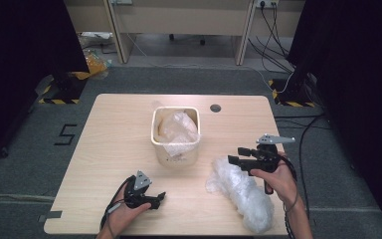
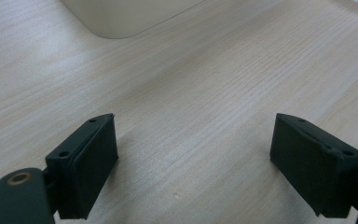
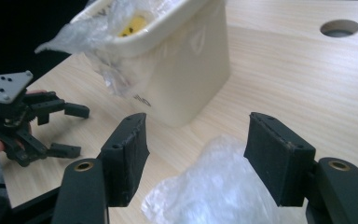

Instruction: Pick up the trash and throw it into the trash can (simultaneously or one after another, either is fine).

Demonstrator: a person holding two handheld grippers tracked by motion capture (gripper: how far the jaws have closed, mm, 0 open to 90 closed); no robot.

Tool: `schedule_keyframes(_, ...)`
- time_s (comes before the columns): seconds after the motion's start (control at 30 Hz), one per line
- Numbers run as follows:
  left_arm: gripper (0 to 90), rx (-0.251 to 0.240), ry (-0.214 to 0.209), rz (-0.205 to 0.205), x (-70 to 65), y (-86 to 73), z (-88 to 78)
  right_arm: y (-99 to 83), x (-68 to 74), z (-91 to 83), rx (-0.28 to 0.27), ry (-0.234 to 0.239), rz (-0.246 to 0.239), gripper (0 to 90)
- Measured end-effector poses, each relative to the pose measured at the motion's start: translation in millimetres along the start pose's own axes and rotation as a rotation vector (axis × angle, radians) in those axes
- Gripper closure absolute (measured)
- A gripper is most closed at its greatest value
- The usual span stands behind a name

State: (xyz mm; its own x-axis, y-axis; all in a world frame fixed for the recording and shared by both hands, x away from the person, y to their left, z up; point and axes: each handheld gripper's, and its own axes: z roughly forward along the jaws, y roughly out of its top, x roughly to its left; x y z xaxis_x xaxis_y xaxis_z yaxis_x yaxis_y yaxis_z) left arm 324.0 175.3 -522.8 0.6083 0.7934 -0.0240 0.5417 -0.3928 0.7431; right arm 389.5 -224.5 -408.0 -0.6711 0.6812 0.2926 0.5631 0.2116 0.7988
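Observation:
A cream bin (image 1: 175, 149) stands mid-table with crumpled clear plastic (image 1: 179, 127) inside and spilling over its rim. A long bundle of clear plastic wrap (image 1: 241, 191) lies on the table at the front right. My right gripper (image 1: 235, 155) hovers open just above the bundle's near end, pointing left toward the bin. In the right gripper view the wrap (image 3: 214, 191) sits below and between the spread jaws of the right gripper (image 3: 198, 121), untouched, with the bin (image 3: 186, 70) beyond. My left gripper (image 1: 159, 200) rests open at the front left, nothing between its jaws (image 2: 193, 121).
The wooden table (image 1: 114, 129) has a round cable hole (image 1: 215, 108) behind the bin. In the right gripper view the left gripper (image 3: 79, 130) shows left of the bin. The bin's corner (image 2: 121, 16) lies ahead of the left gripper. Black curtains and cables surround the table.

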Motion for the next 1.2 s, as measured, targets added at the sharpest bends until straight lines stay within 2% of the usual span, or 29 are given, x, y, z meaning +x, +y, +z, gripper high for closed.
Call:
schedule_keyframes(0.27, 14.0, 0.001, 0.001, 0.002, 0.3, 0.1, -0.1, -19.4, -2.5, -10.5, -0.012, -0.025, 0.017, 37.3)
schedule_keyframes(0.47, 14.0, 0.001, 0.0, 0.0, 0.2, 0.0, 0.0, -31.7, -1.8, -16.2, -0.012, -0.083, 0.0, 35.4)
schedule_keyframes(0.63, 14.0, 0.001, 0.001, 0.002, 0.3, 0.1, -0.1, -45.5, -1.7, -18.8, 0.008, -0.123, -0.003, 34.2)
schedule_keyframes(0.9, 13.9, 0.001, 0.0, -0.001, 0.1, 0.0, 0.0, -62.0, 6.1, -25.1, 0.055, -0.153, -0.026, 31.0)
schedule_keyframes(1.2, 14.0, 0.001, 0.0, -0.001, 0.1, 0.0, 0.0, -77.2, 6.0, -16.3, 0.137, -0.168, -0.022, 23.2)
